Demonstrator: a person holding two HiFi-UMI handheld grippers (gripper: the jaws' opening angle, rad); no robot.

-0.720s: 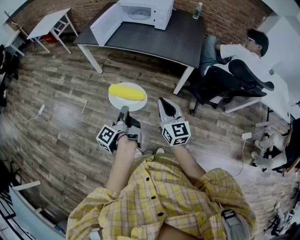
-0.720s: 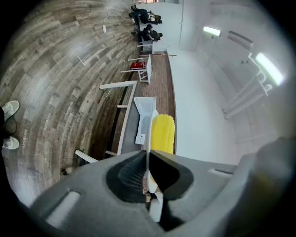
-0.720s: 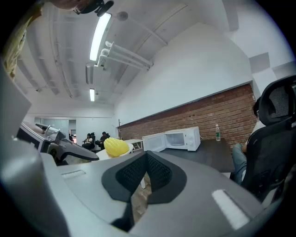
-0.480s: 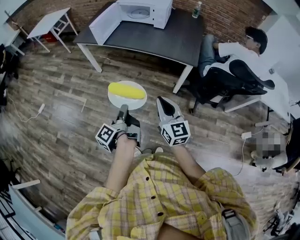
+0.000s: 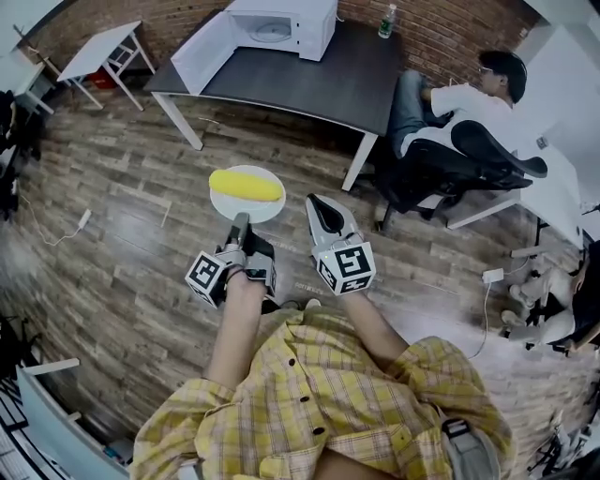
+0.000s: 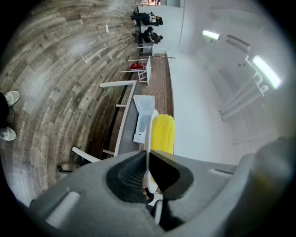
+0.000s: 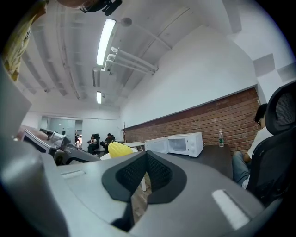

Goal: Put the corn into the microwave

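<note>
A yellow corn cob (image 5: 246,185) lies on a white plate (image 5: 260,212), which hangs in the air above the wooden floor. My left gripper (image 5: 241,218) is shut on the plate's near rim. In the left gripper view the plate (image 6: 149,132) runs edge-on out of the closed jaws, with the corn (image 6: 163,134) on its right side. My right gripper (image 5: 316,200) hovers just right of the plate, shut, with nothing in it. The white microwave (image 5: 281,21) stands on the dark table (image 5: 309,80) ahead, and its door (image 5: 200,52) is swung open to the left.
A person sits in a black office chair (image 5: 469,159) at the table's right end. A bottle (image 5: 385,22) stands on the table right of the microwave. A small white table (image 5: 98,52) is at the far left. A cable (image 5: 66,230) lies on the floor to the left.
The table and microwave sit higher in the head view. Both grippers and the plate have shifted slightly left. The left grip on the plate is unchanged.
</note>
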